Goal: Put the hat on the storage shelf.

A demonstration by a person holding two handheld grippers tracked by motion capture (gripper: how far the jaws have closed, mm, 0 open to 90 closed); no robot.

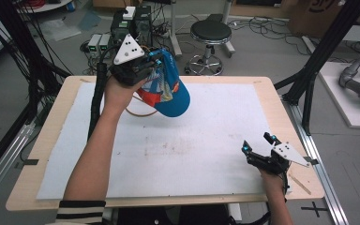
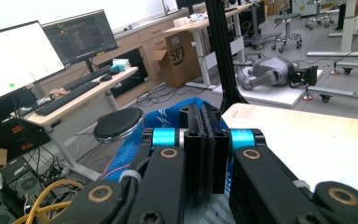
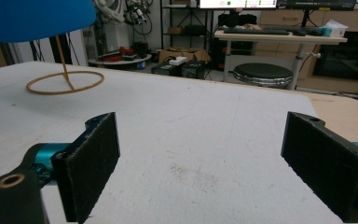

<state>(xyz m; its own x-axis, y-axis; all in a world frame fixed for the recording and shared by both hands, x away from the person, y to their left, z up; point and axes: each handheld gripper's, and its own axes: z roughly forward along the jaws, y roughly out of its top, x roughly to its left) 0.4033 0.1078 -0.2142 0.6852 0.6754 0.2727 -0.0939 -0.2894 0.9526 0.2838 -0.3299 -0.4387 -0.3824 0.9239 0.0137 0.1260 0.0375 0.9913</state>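
A blue cap (image 1: 173, 96) with a red and white panel hangs above the far left part of the table, tilted with its brim down to the right. My left gripper (image 1: 153, 63) is shut on the cap's back edge; in the left gripper view its jaws (image 2: 204, 121) press together with blue fabric (image 2: 130, 140) bunched around them. Under the cap a thin yellow wire stand (image 3: 65, 82) has a ring base on the mat and a stem that rises to the cap (image 3: 37, 16). My right gripper (image 1: 258, 143) rests open near the table's front right corner, nothing between its pads (image 3: 93, 163).
A white mat (image 1: 192, 154) covers the wooden table (image 1: 281, 117). Beyond the far edge stand a black stool (image 1: 210, 33) and electronics boxes (image 1: 131, 26) with cables. Black frame posts (image 1: 318, 56) rise at both sides.
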